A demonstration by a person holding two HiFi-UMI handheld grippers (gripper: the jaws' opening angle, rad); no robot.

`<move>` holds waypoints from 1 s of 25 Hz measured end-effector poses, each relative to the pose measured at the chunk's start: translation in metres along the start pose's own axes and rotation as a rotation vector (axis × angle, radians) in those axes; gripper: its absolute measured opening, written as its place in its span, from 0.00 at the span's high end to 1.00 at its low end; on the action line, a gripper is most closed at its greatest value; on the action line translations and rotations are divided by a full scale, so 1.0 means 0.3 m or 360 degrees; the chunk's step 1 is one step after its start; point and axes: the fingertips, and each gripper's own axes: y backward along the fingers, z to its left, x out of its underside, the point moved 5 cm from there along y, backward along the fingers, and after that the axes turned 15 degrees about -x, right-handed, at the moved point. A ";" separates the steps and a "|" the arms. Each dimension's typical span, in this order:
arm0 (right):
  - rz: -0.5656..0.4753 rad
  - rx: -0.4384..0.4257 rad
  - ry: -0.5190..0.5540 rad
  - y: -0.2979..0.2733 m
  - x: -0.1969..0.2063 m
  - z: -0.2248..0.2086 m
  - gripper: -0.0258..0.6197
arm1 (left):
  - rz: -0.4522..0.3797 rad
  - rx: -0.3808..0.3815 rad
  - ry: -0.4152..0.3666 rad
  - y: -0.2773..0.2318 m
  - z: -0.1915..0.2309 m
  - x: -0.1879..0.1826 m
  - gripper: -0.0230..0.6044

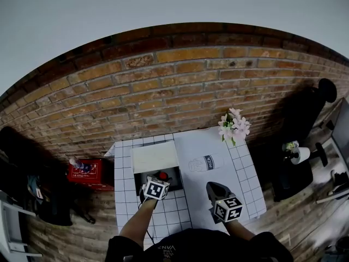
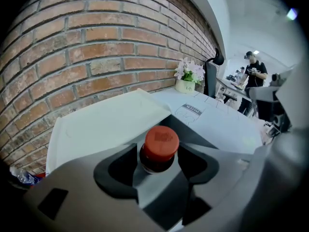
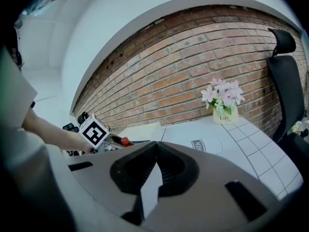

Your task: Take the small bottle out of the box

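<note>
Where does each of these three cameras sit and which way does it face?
Head view: on the person's head, looking steeply down at the table; forearms, left gripper and right gripper show.
Left gripper view: rides that gripper, looking along its open jaws at the small bottle in the box.
Right gripper view: rides that gripper, facing the flower pot over closed jaws.
Shared: all three show the bottle's red cap.

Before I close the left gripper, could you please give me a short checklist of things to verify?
1. Small bottle sits between the left gripper fingers: ok.
2. Fingers closed on the small bottle: not ok, they stand open.
3. Box lid folded back, top open: ok.
4. Right gripper away from the box, shut and empty: ok.
5. Small bottle free of the box walls for a straight lift: cannot tell.
</note>
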 end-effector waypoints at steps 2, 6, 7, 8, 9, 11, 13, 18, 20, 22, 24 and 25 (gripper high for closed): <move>-0.0003 0.0004 -0.0004 0.003 0.000 -0.003 0.96 | 0.0024 0.0003 -0.0018 -0.005 -0.004 -0.002 0.54; -0.0010 0.0020 0.0000 0.010 -0.008 -0.008 0.96 | 0.0044 -0.0004 -0.0016 -0.017 -0.001 0.010 0.60; -0.0013 0.0028 0.0003 0.013 -0.009 -0.010 0.96 | 0.0041 -0.0004 -0.0012 -0.022 0.001 0.015 0.60; -0.0015 0.0037 0.0004 0.016 -0.011 -0.011 0.96 | 0.0036 -0.0003 -0.0012 -0.024 0.002 0.015 0.60; -0.0016 0.0044 0.0006 0.018 -0.012 -0.011 0.96 | 0.0031 -0.0002 -0.0017 -0.021 0.002 0.012 0.60; -0.0019 0.0051 0.0009 0.020 -0.012 -0.004 0.96 | 0.0027 0.0006 -0.0021 -0.007 0.000 0.006 0.60; -0.0022 0.0054 0.0011 0.021 -0.012 0.006 0.96 | 0.0019 0.0019 0.0005 0.002 0.000 0.008 0.61; -0.0034 0.0067 0.0020 0.018 -0.013 0.039 0.96 | -0.0076 0.0043 0.0070 0.030 0.009 0.017 0.61; -0.0037 0.0069 0.0022 0.015 -0.011 0.055 0.96 | -0.0127 0.0039 0.0084 0.053 0.019 0.012 0.61; -0.0042 0.0073 0.0023 0.011 -0.007 0.075 0.96 | -0.0179 0.0028 0.0099 0.079 0.033 0.005 0.61; -0.0048 0.0077 0.0023 0.007 -0.001 0.097 0.96 | -0.0226 0.0019 0.0110 0.108 0.049 0.000 0.61; -0.0051 0.0077 0.0023 0.004 0.003 0.110 0.96 | -0.0248 0.0017 0.0112 0.123 0.056 -0.002 0.61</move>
